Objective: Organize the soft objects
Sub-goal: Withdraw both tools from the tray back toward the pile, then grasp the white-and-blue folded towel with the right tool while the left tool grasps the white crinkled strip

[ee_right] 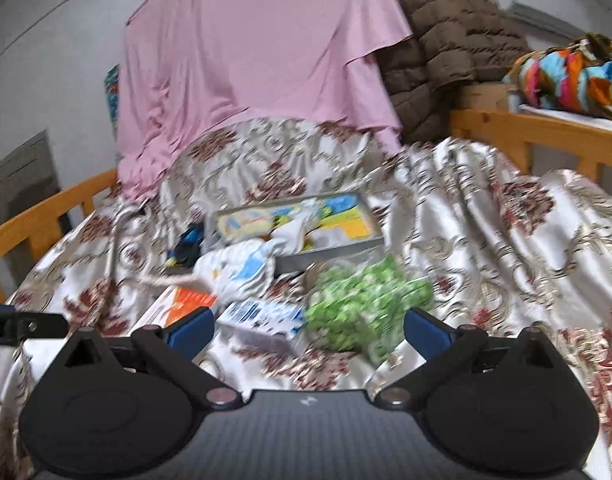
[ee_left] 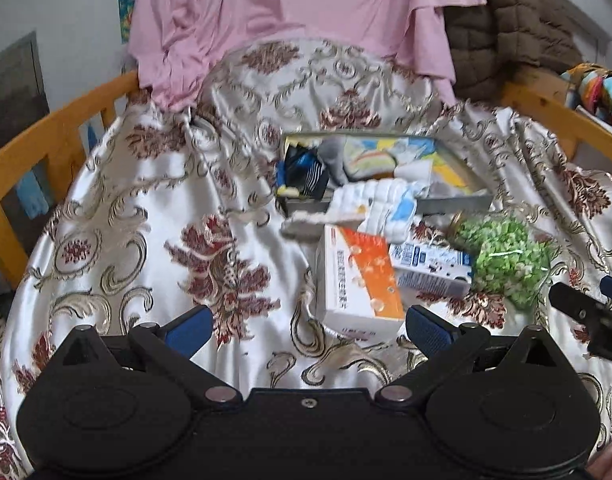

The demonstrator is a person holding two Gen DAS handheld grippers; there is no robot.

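Lying on a bed draped in a floral satin cover [ee_left: 153,200] are one grey tray [ee_left: 458,200], two cartons and one green plant ball [ee_left: 506,258]. The tray holds a dark striped sock bundle [ee_left: 301,172] at its left end and folded pastel cloths [ee_left: 382,156]; one white-and-blue towel [ee_left: 386,204] spills over its near rim. Just in front sit one orange-and-white box [ee_left: 358,280] and one blue-printed carton [ee_left: 430,264], touching each other, with the plant ball beside the carton. The left hand-held gripper [ee_left: 306,326] hovers spread wide with nothing in it, near the orange box. The right hand-held gripper [ee_right: 308,330] is likewise wide apart and empty, the plant ball and carton between its fingers in view. One pink sheet [ee_left: 289,0] and one brown quilted coat [ee_left: 518,20] hang behind
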